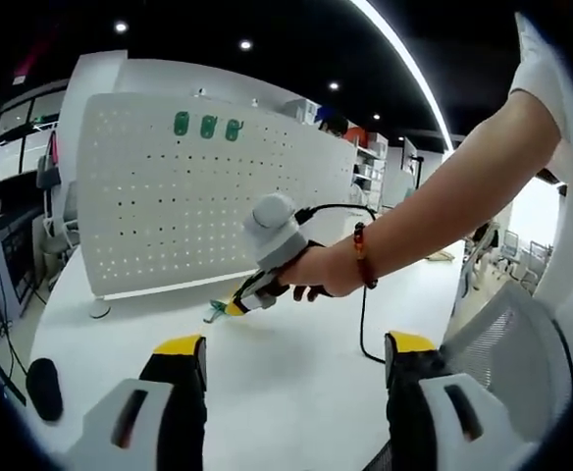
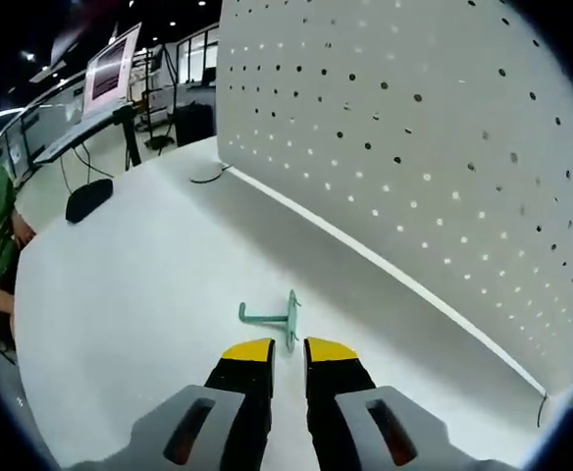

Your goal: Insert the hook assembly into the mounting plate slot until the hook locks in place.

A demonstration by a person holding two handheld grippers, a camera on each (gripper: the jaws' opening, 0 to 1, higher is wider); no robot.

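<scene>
A teal hook [image 2: 270, 317] lies on the white table [image 2: 120, 294] in front of the white pegboard [image 2: 414, 128]. In the right gripper view, its flat plate end sits between the yellow tips of my right gripper [image 2: 289, 350], whose jaws are drawn in to a narrow gap around it. The left gripper view shows a person's hand holding that right gripper [image 1: 230, 308] low over the table, with the hook [image 1: 215, 313] at its tip. My left gripper [image 1: 294, 343] is open wide with nothing between its jaws, well back from the hook. Three green hooks [image 1: 208, 126] hang high on the pegboard [image 1: 169, 206].
A black mouse-like object [image 1: 44, 389] lies at the table's left edge. A black cable [image 1: 363, 324] trails from the right gripper across the table. A chair with a mesh back [image 1: 507, 343] stands at the right. Desks with monitors [image 2: 110, 69] stand beyond the table.
</scene>
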